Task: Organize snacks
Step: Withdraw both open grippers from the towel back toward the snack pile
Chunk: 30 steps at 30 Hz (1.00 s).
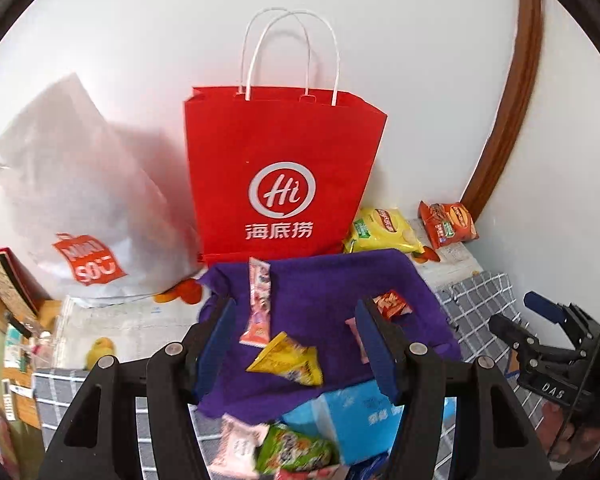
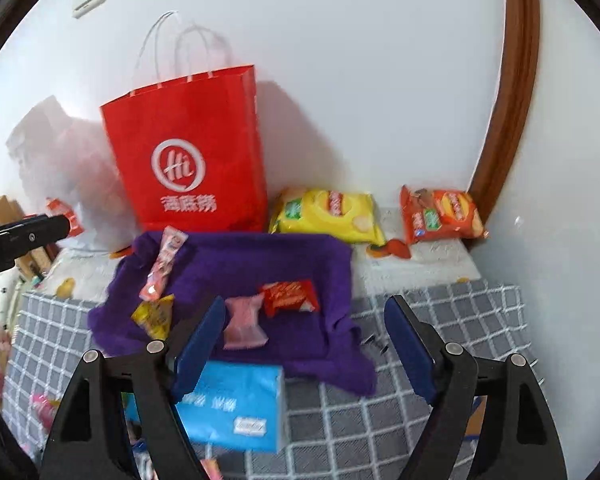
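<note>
Nearest to us, both grippers hang empty above the bed: the left gripper (image 1: 296,332) has its blue pads partly apart with nothing between them, and the right gripper (image 2: 310,344) stands wide, clamped on nothing. Just under them lies a light blue soft pack of tissues (image 2: 236,408) on the grey checked blanket (image 2: 420,360), with a green snack packet (image 1: 296,454) at the near edge in the left view. Beyond that, a rumpled purple cloth (image 2: 236,264) carries the loose snacks: a yellow triangular packet (image 1: 290,360) near its left, a pale pink wrapped sweet (image 2: 244,322) at centre, a red wafer wrapper (image 2: 290,296) just right of it, and a long pink stick packet (image 1: 258,304) toward the far left. Farther still, a red paper bag with white handles (image 1: 278,176) stands against the wall, with a yellow crisp bag (image 2: 332,214) and an orange crisp bag (image 2: 440,216) to its right. We judge we are between picks; next, one gripper must come down over a small packet and close across its thin, crinkly wrapper.
</note>
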{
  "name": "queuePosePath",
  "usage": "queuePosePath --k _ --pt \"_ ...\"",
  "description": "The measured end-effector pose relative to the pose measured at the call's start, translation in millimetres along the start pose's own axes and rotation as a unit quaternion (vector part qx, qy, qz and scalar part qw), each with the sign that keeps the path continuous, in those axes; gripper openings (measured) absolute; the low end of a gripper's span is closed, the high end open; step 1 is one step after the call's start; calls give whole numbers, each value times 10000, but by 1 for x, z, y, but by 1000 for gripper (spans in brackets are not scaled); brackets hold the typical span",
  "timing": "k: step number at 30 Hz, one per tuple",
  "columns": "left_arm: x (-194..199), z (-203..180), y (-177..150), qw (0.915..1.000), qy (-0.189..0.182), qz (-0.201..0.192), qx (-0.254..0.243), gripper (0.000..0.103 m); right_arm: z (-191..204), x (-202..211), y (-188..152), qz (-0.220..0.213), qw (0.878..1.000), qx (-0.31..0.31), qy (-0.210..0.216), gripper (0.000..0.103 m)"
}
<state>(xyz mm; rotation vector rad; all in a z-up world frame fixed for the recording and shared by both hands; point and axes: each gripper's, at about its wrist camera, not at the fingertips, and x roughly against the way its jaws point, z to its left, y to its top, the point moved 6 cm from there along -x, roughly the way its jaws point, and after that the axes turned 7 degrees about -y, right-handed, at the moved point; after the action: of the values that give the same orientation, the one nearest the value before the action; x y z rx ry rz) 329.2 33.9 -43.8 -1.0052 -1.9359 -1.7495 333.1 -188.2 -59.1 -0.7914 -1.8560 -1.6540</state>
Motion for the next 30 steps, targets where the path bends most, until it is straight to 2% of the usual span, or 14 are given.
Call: queuePosePath --k 3,8,13,21,30 --pt "12 5 -14 9998 212 32 33 60 4 7 -11 45 9999 5 120 82" --pt "21 13 -44 9990 221 281 278 60 11 19 -28 47 9997 -49 213 82" --pt "38 13 -64 9982 447 260 300 60 14 29 -44 139 9995 -120 238 82" --pt "61 6 -86 9984 482 175 238 60 13 46 -60 132 9994 -184 266 82" --pt "69 10 -120 9974 424 238 535 60 20 64 -78 3 9998 -23 189 82"
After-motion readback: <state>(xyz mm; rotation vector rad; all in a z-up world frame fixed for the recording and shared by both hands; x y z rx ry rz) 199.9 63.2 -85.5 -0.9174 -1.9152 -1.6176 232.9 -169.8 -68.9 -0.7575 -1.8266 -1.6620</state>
